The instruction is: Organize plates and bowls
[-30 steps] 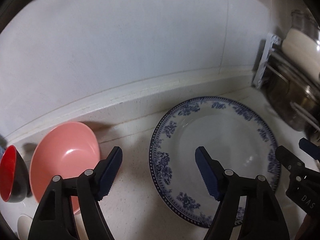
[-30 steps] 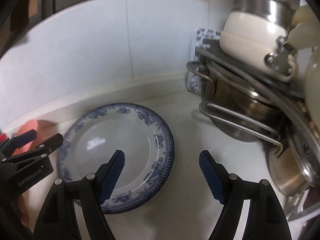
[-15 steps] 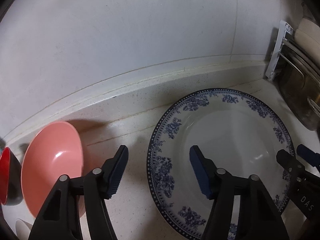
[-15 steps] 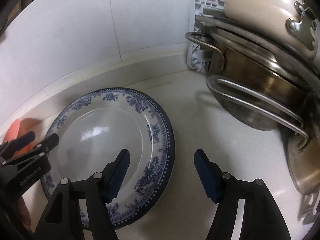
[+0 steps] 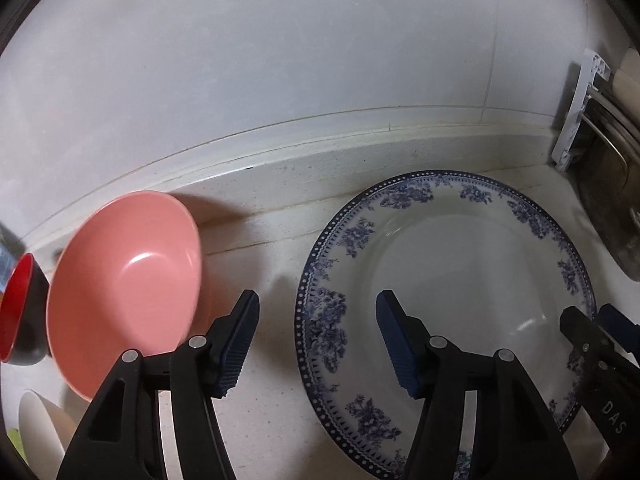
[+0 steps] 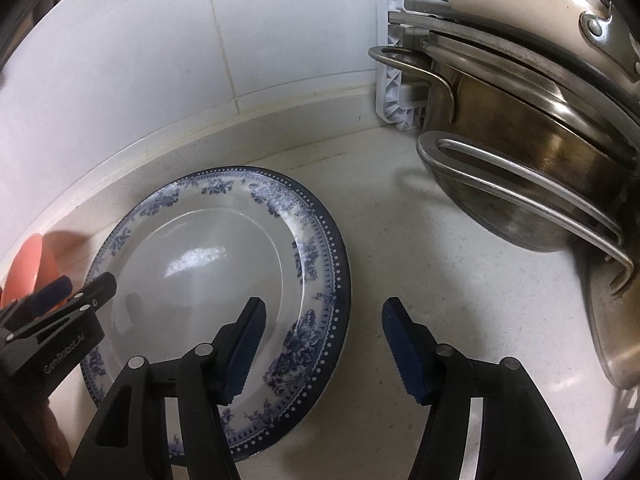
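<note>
A blue-and-white floral plate (image 5: 472, 264) lies flat on the counter; it also shows in the right wrist view (image 6: 200, 264). My left gripper (image 5: 318, 344) is open and empty, straddling the plate's left rim. My right gripper (image 6: 322, 346) is open and empty, straddling the plate's right rim. A pink bowl (image 5: 128, 284) sits tilted left of the plate, with a red-and-black bowl (image 5: 18, 312) further left. The pink bowl's edge shows in the right wrist view (image 6: 28, 268).
A white tiled wall and raised ledge (image 5: 320, 140) run behind the plate. A white rack (image 6: 396, 52) with stacked steel pans (image 6: 520, 184) and a cream pot (image 6: 532, 8) stands at the right. A cream dish (image 5: 40, 428) lies at the lower left.
Both grippers have moved lower and closer to the plate, their open fingers now either side of its left and right rims. The plate and bowls have not moved.
</note>
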{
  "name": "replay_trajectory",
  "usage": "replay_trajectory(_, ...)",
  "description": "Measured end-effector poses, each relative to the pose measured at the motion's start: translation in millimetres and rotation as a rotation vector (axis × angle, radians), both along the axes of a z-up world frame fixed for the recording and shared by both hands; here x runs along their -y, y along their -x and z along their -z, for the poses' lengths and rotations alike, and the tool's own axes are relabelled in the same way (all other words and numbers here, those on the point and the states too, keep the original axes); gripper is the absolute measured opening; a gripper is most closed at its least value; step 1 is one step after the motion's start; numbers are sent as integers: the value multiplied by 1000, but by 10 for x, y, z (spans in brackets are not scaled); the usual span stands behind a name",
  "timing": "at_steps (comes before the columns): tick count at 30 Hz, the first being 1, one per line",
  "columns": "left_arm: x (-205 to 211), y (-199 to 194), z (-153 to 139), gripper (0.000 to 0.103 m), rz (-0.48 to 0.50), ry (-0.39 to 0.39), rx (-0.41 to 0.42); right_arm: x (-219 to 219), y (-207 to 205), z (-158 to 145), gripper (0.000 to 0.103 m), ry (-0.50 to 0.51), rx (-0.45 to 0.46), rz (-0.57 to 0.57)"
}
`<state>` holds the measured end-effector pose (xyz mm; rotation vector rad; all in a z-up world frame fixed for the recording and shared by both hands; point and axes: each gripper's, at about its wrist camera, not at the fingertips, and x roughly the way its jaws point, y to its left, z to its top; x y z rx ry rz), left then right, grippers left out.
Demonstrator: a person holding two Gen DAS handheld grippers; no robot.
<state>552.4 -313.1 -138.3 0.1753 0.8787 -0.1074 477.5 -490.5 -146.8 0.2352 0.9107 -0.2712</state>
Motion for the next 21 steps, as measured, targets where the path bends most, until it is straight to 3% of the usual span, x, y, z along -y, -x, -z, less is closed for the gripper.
replay_trajectory(11,-43,197,-34,60,-49,-18,35,-56,36,-11,60,10,5,-21)
replay_trajectory(17,-229,450,-21,60,-165,82,41,-54,37,-39,60,13,9,-38)
replay_trajectory(21,-250,406,67,60,-187,87,15,-49,33,-23,60,10,7,-47)
